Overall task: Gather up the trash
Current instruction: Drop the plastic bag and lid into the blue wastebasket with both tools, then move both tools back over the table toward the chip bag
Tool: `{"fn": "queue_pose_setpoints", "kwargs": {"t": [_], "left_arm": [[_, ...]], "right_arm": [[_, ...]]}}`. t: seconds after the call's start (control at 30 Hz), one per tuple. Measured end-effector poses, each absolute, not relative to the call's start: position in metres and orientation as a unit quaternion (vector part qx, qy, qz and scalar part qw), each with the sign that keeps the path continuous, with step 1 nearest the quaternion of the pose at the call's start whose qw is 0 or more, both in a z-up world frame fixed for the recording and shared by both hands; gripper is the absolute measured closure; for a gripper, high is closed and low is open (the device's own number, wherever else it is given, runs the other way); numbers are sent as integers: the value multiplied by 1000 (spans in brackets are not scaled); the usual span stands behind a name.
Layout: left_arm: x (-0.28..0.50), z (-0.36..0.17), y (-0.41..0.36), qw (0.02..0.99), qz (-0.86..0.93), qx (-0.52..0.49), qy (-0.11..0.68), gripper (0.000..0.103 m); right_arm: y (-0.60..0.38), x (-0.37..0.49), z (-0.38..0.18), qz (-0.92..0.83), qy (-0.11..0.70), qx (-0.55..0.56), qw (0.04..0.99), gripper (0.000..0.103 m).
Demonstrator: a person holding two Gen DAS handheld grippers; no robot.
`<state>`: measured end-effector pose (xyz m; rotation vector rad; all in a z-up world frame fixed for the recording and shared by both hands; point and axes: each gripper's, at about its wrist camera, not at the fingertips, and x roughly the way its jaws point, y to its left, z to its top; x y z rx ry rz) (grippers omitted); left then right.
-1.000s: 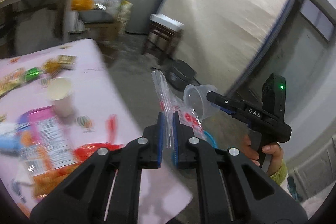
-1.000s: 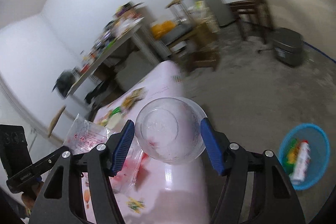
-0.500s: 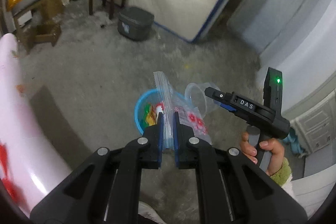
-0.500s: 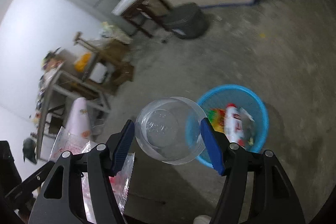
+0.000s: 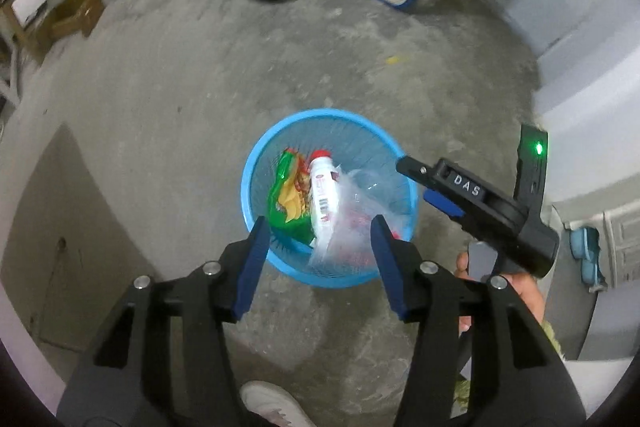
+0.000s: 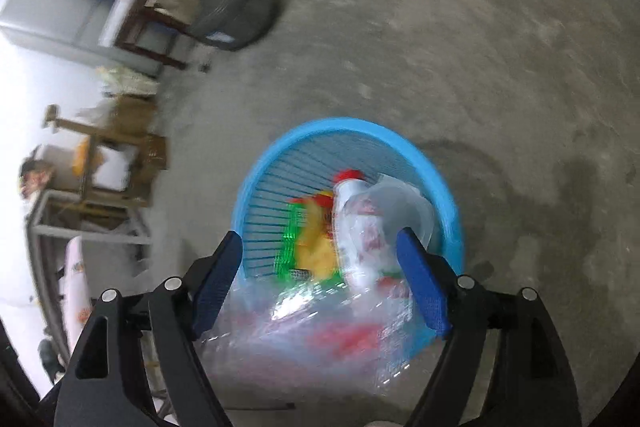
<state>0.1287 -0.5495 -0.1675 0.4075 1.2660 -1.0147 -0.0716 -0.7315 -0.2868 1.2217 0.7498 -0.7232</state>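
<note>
trash sits in the blue basket [image 5: 256, 167] on the floor: clear bag [image 5: 348, 227], white bottle [image 5: 324, 187], green wrapper [image 5: 286, 199]. i see my left hand-held gripper [image 5: 318, 247] and right hand-held gripper [image 6: 320, 267] spread wide and empty, directly above it.

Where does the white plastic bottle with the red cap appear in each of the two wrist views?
Left wrist: white plastic bottle with the red cap, centre, inside the blue mesh basket.
Right wrist: bottle, lower centre, inside the basket.
Shared landmark: green snack wrapper on the bottle's left.
</note>
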Motion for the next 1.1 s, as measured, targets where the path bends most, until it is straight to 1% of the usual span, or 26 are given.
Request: {"fn": "queue_pose_setpoints", "kwargs": {"t": [0.07,0.17,0.37,0.4,0.53,0.57,0.7,0.77,0.87,1.1], "left_arm": [[129,-167,-547,671,-445,175,567,54],[127,-155,-537,677,-455,169,554,54],[126,-106,-516,696,-469,157,520,53],[126,-94,-508,700,-473,154,513,52],[125,-52,-474,715,-477,141,491,42],[125,-39,-459,720,-478,136,484,38],[127,-2,-405,741,-468,128,464,32],[130,13,-371,755,-461,118,452,29],[139,35,-310,777,-440,93,440,26],[165,69,-137,849,-340,12,404,26]], "right_arm": [[-729,-79,-296,-330,330,558,687,26],[-726,-89,-296,-328,321,557,692,26],[-718,-105,-272,-333,303,549,705,26],[-717,-108,-266,-331,299,547,709,26],[-699,-105,-231,-312,288,524,738,26],[-695,-103,-222,-306,285,518,746,26],[-670,-89,-177,-267,276,489,783,25],[-657,-81,-155,-247,271,476,799,22],[-635,-65,-120,-208,267,457,823,21],[-570,-21,-46,-116,275,407,863,21]]}}
